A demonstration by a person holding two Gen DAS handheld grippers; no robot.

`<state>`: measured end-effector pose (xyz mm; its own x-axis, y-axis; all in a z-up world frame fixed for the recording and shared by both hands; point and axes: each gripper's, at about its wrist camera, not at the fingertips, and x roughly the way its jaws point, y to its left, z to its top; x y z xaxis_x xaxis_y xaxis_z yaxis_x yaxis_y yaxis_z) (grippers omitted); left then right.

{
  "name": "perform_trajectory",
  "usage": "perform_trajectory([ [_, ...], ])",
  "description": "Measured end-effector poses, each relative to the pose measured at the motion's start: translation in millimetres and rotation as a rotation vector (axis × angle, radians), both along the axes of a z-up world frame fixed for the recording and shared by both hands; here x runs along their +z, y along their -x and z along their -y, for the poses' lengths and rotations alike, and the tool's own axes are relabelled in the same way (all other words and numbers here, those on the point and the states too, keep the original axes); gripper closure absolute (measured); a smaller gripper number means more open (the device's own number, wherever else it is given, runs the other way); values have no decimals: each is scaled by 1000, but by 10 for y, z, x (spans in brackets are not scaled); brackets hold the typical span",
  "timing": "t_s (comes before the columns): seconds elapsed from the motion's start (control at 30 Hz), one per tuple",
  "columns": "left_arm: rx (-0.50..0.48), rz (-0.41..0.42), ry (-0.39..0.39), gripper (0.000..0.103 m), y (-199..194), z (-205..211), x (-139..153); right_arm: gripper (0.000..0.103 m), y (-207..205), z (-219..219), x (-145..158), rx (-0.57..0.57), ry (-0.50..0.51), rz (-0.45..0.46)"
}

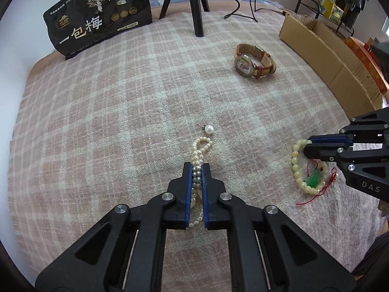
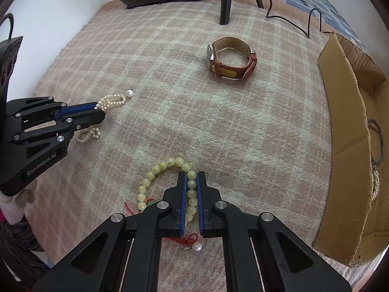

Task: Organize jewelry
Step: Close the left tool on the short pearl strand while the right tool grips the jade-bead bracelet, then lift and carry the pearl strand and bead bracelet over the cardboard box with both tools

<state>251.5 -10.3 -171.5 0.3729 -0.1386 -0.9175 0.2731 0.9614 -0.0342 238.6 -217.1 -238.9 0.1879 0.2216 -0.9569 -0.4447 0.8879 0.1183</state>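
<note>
- Pearl necklace (image 1: 199, 155): small cream pearls in a bunched strand, lying on the plaid blanket (image 1: 121, 121) at its near-left part; one loop reaches forward past the fingertips, more strand trails back under the gripper.
- Left gripper (image 1: 197, 168): black with blue pads, pointing steeply down, pressed together on the pearl necklace, a row of pearls pinched between the pads.
- Loose pearl (image 1: 208, 129): one larger white pearl with a small metal fitting, just beyond the necklace's forward loop.
- Yellow bead bracelet (image 2: 167, 170): pale yellow round beads with gold markings, lying in a ring on the blanket to the right of the necklace; a green charm (image 1: 313, 179) and red cord (image 1: 328, 182) lie inside and beside the ring.
- Right gripper (image 2: 192, 177): same make, pointing steeply down, pinching one side of the yellow bead bracelet, a line of beads between its pads.
- Second loose pearl (image 2: 196, 247): white, beside a red cord knot under the right gripper.
- Wristwatch (image 2: 231, 58): brown leather strap, buckled in a loop, standing on edge farther back, well apart from both grippers.
- Cardboard box (image 2: 340, 121): open, at the blanket's right edge; a strand of small pearls shows inside it.
- Black snack bag (image 1: 97, 17): printed with white characters, at the far-left corner.
- Tripod (image 1: 197, 4): black legs, on the far edge, a black cable beside it.
</note>
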Motion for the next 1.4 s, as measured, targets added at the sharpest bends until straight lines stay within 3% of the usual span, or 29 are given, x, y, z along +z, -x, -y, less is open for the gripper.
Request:
perform_trajectory([
  [0.57, 27, 62, 80, 98, 140, -113, 388, 97, 72, 145, 348, -34, -158, 14],
  [1.03, 25, 134, 169, 98, 268, -124, 842, 97, 259, 222, 886, -28, -218, 134],
  [1.4, -25, 162, 211, 98, 217, 184, 1035, 97, 341, 720, 1229, -96, -211, 241],
])
